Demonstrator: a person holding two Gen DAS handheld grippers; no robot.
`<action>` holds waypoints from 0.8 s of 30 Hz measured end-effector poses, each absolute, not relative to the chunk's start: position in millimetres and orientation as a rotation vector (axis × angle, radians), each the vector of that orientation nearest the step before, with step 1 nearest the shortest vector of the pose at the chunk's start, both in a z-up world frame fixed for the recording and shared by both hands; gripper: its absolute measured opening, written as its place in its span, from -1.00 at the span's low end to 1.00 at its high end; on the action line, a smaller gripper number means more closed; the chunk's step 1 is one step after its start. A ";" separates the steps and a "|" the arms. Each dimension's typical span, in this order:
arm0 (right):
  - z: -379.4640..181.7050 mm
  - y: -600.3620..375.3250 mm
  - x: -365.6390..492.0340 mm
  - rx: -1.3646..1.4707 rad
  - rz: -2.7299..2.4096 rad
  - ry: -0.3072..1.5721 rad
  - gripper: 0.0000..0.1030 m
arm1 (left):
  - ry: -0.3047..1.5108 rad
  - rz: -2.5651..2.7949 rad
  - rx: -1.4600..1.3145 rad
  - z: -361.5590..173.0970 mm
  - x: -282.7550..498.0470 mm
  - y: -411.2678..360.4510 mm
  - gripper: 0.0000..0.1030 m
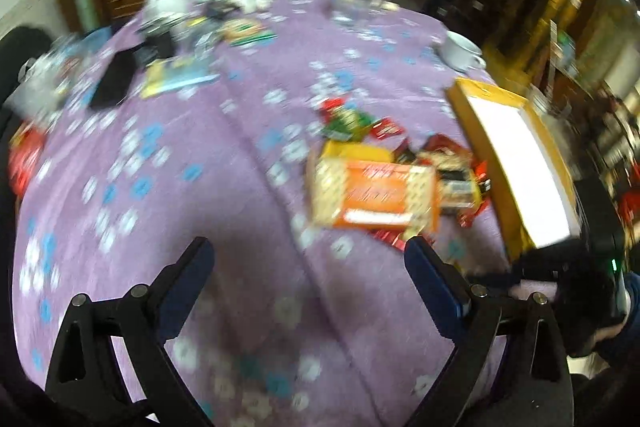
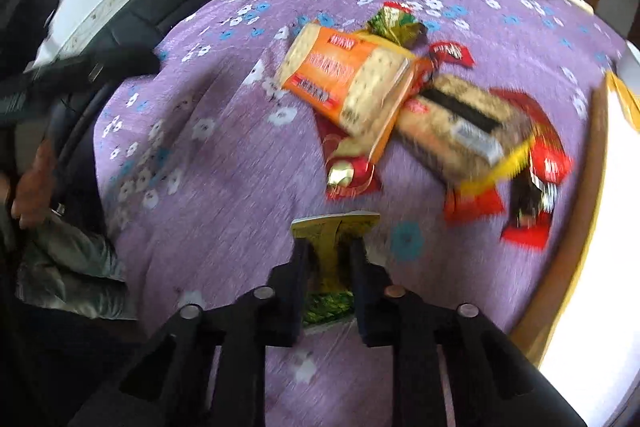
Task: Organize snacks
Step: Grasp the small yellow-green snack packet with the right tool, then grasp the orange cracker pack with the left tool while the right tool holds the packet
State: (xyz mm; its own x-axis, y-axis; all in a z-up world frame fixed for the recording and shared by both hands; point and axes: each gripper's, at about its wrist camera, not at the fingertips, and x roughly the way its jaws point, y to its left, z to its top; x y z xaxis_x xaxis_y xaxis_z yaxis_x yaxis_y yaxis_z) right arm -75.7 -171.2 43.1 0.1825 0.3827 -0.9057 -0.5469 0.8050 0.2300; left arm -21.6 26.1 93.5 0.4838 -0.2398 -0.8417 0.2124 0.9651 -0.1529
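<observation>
Right gripper (image 2: 330,251) clenched on a gold-green snack packet (image 2: 334,227), near the orange cracker pack (image 2: 344,79); left gripper (image 1: 308,255) spread wide, empty, above the purple tablecloth (image 1: 224,167)

Orange cracker pack (image 2: 352,83): flat, tilted across the snack pile. Beige biscuit pack (image 2: 460,127): just beside it, partly beneath. Red wrappers (image 2: 536,195): scattered around. Gold-green packet (image 2: 334,251): upright, pinched between gripper fingers.

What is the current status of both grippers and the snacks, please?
Left gripper open, empty, above the tablecloth. Right gripper shut on gold-green snack packet. Orange cracker pack and red packets piled beside the yellow box. Nothing blocking.
</observation>
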 end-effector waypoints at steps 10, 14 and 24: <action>72.6 -216.6 -100.6 0.056 0.557 1.176 -0.74 | 1.057 -0.444 -0.026 64.9 72.3 -12.8 0.88; 82.9 -235.5 -103.5 0.121 0.506 1.156 -0.74 | 1.085 -0.530 0.069 54.7 60.4 -21.4 0.88; 95.7 -234.2 -103.5 0.147 0.516 1.123 -0.74 | 1.045 -0.672 0.312 57.1 -44.5 -31.6 0.87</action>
State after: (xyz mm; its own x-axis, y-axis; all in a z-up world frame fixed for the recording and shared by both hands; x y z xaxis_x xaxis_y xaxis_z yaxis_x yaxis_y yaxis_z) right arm -103.5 -234.2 95.7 0.3298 0.4653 -0.8215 -0.3200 0.8737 0.3664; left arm -44.5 -31.6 57.1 0.3279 -0.3609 -0.8731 0.6448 0.7609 -0.0724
